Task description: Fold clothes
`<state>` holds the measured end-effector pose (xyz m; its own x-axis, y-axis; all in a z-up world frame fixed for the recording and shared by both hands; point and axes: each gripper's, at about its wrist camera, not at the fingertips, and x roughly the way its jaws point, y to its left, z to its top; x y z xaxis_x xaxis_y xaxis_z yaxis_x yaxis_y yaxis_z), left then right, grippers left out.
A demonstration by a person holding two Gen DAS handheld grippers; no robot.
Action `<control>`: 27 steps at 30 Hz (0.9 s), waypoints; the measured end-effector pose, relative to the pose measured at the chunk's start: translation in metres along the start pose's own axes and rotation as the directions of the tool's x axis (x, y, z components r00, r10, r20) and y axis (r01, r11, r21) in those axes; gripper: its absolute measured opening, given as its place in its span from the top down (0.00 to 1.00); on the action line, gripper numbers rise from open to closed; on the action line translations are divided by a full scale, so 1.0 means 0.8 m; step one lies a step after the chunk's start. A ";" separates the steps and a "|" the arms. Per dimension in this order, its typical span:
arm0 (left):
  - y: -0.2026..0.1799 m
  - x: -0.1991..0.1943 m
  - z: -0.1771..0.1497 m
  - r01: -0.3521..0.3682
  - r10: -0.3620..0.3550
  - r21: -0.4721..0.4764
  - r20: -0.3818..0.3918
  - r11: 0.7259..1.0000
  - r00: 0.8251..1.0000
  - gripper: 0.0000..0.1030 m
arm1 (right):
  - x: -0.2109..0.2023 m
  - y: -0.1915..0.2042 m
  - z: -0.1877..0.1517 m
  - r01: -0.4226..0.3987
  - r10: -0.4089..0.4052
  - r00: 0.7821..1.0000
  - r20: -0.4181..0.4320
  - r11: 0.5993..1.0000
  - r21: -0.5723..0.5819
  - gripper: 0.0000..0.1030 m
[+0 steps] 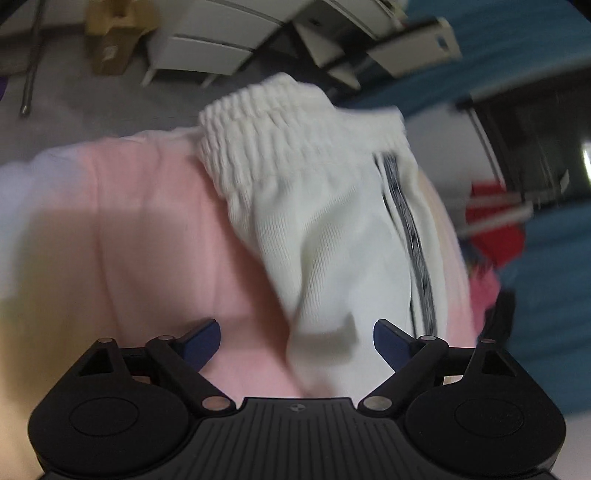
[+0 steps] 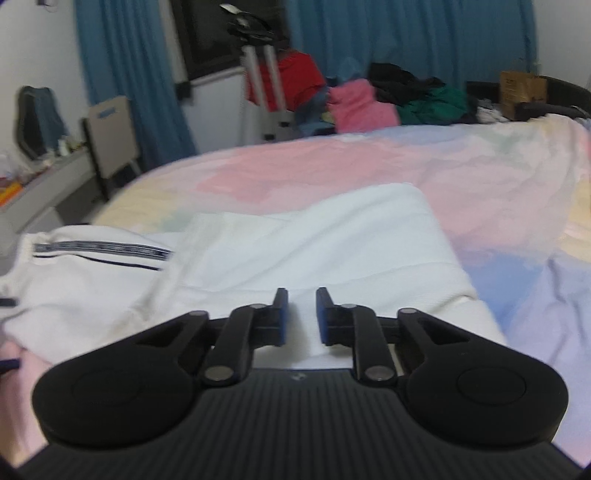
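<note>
Pastel bedsheet (image 2: 424, 162) lies bare beyond white trousers (image 2: 314, 236); left claw (image 1: 297, 341) spread, right claw (image 2: 301, 314) nearly closed.

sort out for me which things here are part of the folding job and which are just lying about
In the job:
- white pants with striped side
- left gripper, open above them
- right gripper, jaws narrowed on a fold of the white fabric

Lying about:
- clothes pile at the far edge of the bed
- cardboard box
- blue curtains
- pastel bedsheet
</note>
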<state>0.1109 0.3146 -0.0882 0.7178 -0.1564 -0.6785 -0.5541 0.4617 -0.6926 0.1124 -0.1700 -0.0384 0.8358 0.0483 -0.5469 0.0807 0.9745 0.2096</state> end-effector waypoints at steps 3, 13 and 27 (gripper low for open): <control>-0.002 0.008 0.019 0.005 -0.003 -0.029 0.077 1.000 0.997 0.22 | 0.000 0.019 -0.006 -0.082 0.082 0.997 -0.005 0.996 -0.040 0.84; -0.093 -0.004 0.014 -0.079 -0.027 0.358 0.280 0.930 0.960 0.86 | 0.033 0.053 -0.029 -0.123 0.112 0.988 -0.106 0.988 -0.097 0.84; -0.324 -0.055 -0.245 0.072 -0.431 0.725 0.325 0.685 0.842 0.88 | -0.084 -0.079 0.026 0.209 -0.277 0.932 0.235 0.938 0.278 0.82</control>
<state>0.1401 0.0309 0.0733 0.9801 -0.0473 -0.1929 -0.0228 0.9379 -0.3462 0.0620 -0.2394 0.0018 0.8840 -0.2767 -0.3769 0.4012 0.8628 0.3076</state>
